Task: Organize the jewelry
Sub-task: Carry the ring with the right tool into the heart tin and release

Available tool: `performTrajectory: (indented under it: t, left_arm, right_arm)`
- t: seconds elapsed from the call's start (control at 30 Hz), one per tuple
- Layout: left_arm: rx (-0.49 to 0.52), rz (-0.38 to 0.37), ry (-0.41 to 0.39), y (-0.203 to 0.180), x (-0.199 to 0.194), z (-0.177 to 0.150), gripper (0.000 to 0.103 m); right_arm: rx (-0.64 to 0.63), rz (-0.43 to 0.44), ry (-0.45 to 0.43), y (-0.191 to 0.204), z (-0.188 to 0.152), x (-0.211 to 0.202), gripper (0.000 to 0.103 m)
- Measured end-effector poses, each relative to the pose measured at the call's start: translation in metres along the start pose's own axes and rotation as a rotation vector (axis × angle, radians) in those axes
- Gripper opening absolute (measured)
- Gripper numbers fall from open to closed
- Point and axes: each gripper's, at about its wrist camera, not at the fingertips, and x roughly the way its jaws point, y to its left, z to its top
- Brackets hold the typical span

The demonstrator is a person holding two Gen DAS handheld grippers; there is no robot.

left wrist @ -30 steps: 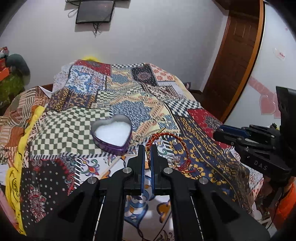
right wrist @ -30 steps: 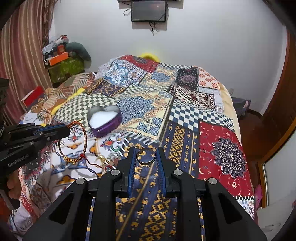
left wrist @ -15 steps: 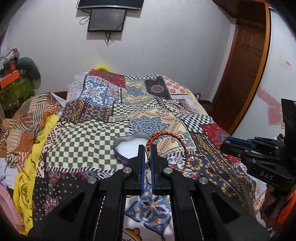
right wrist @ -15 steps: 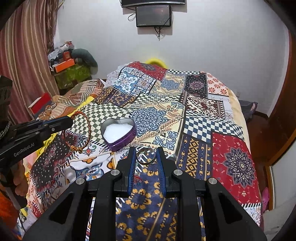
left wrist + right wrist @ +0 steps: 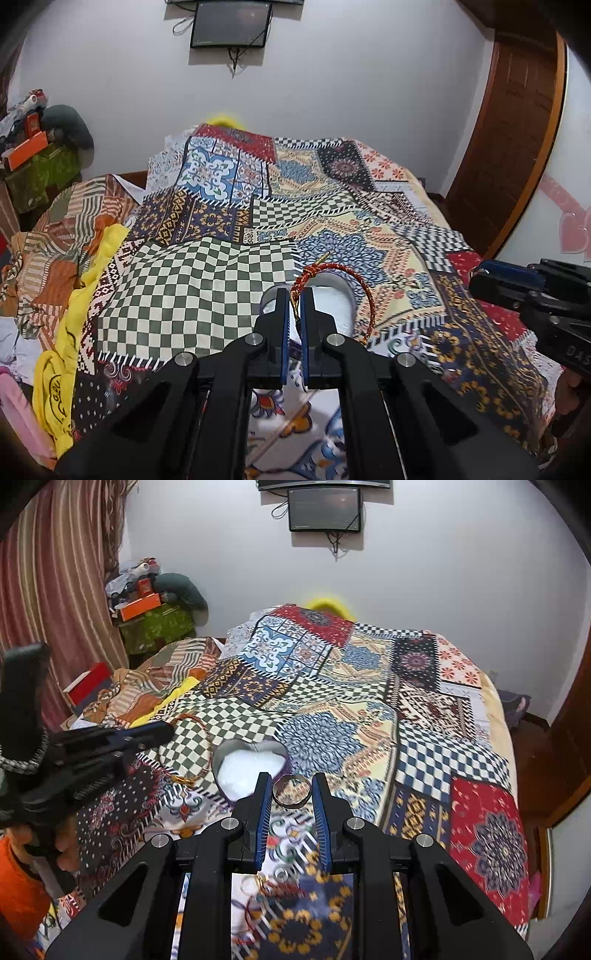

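The left gripper [image 5: 294, 310] was clamped narrow on the red bracelet [image 5: 364, 291], pinching it near its knot. The cord looped out to the right of the fingers and hung over the heart box [image 5: 341, 295] — the box lay directly ahead of the fingertips, partly hidden behind them. In the right wrist view the same bracelet [image 5: 192, 753] hung just left of the box [image 5: 247, 771], and the left gripper [image 5: 162, 731] reached in from the left edge.

The right gripper [image 5: 291, 794] held the ring [image 5: 291, 792] between its fingertips, jaws set to the ring's width. The ring stood on edge, its opening facing the camera, just right of the box and near its rim; whether it touched the box could not be told.

The box sat open on the quilt [image 5: 424, 738], white lining showing. More small jewelry [image 5: 273, 882] lay on the quilt beneath the right gripper — blurred.
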Motion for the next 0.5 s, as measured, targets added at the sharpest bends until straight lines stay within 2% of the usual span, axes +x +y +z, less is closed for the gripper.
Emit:
performTrajectory:
  t: [0.2, 0.5]
  left_arm:
    - [0.012, -0.003, 0.057, 0.003, 0.034, 0.004, 0.004]
    - [0.029, -0.019, 0.140, 0.008, 0.070, -0.001, 0.004]
  right_arm:
    - [-0.028, 0.026, 0.042, 0.004, 0.013, 0.029, 0.020]
    - [-0.034, 0.101, 0.167, 0.002, 0.023, 0.080, 0.020]
